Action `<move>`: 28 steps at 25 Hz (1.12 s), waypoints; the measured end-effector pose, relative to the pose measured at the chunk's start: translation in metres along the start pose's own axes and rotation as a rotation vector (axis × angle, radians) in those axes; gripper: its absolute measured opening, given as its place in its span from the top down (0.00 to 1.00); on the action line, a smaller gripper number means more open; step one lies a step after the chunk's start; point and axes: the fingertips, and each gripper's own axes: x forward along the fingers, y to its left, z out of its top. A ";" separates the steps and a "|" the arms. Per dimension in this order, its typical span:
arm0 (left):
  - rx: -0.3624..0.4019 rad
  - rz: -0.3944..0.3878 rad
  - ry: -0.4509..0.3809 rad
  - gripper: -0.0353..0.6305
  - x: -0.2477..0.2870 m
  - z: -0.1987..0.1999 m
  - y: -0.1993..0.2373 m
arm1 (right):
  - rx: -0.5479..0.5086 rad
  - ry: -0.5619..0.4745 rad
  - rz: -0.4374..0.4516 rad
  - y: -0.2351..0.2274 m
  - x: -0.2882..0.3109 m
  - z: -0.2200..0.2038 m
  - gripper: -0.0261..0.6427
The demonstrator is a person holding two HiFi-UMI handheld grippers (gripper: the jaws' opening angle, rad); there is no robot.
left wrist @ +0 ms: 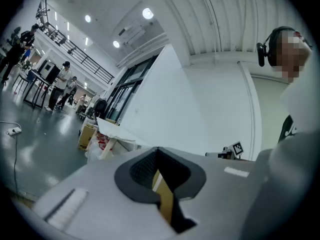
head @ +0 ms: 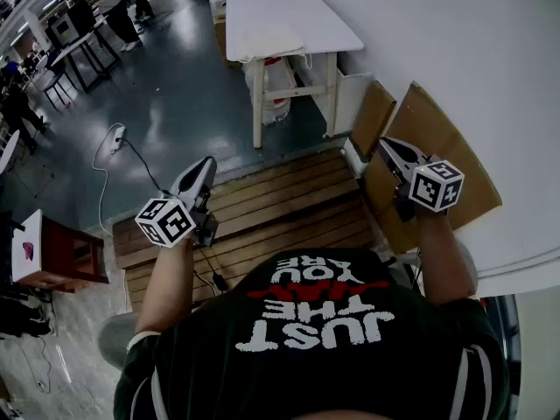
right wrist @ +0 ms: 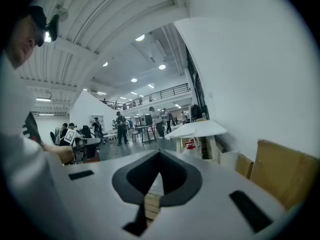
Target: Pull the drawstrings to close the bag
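Head view looks down on a person in a black shirt (head: pixel 324 339) who stands by a wooden platform (head: pixel 289 208) in the middle of the frame; the left gripper (head: pixel 207 161) is held up at the middle left, over the platform's left end; the right gripper (head: pixel 386 143) is held up at the middle right, over brown cardboard (head: pixel 442 134) that leans on the white wall; the left gripper view shows its jaws pressed together with nothing between them, and the right gripper view shows the same for its own jaws; a white table (head: pixel 302 11) stands at the top middle, well apart from both grippers; a pale cloth (head: pixel 267 40) lies on the table's near edge; it may be the bag, but I cannot tell, and no strings can be made out; a white plug strip (head: pixel 116 136) lies on the dark floor (head: pixel 175 86) at the left.
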 end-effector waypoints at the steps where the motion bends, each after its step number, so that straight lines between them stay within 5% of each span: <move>1: 0.001 -0.001 0.003 0.95 0.000 -0.001 -0.001 | -0.001 0.003 0.001 0.001 0.000 0.000 0.96; 28: 0.033 0.018 0.024 0.95 0.041 -0.012 -0.019 | -0.003 -0.002 0.071 -0.029 0.000 0.000 0.96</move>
